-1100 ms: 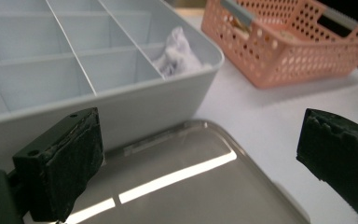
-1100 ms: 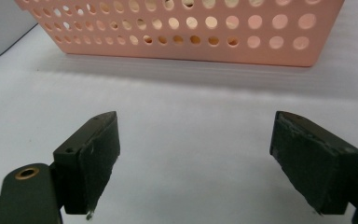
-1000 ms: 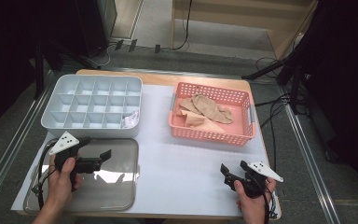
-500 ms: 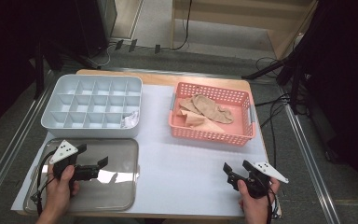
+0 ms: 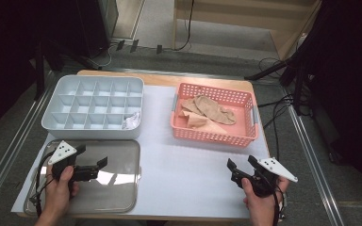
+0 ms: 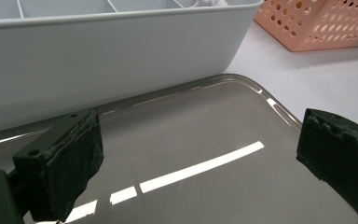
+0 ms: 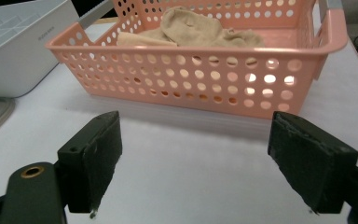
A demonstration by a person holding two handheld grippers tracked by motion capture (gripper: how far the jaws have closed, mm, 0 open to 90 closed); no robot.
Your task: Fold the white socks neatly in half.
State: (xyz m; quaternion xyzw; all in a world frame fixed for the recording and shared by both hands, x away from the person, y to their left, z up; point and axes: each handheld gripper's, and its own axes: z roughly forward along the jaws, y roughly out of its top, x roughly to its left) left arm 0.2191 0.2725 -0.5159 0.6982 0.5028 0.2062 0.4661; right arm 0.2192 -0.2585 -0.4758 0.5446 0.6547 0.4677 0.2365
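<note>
A: What differs from a second ago?
B: The left gripper (image 5: 102, 162) has drawn back toward the table's near left corner, over the steel tray (image 5: 118, 197). The right gripper (image 5: 240, 165) sits at the near right edge, much as before. Both have jaws wide apart, nothing between them.
A: The surface?
B: A white sheet (image 5: 188, 174) on a wooden table, dark room behind, cables on the floor.
A: Counts?
B: One pink basket (image 5: 217, 137) at the far right, holding a heap of beige socks (image 5: 207, 110), number unclear. One grey divided box (image 5: 94, 101) at the far left, fifteen compartments, something white (image 5: 132, 120) in its near right one.
</note>
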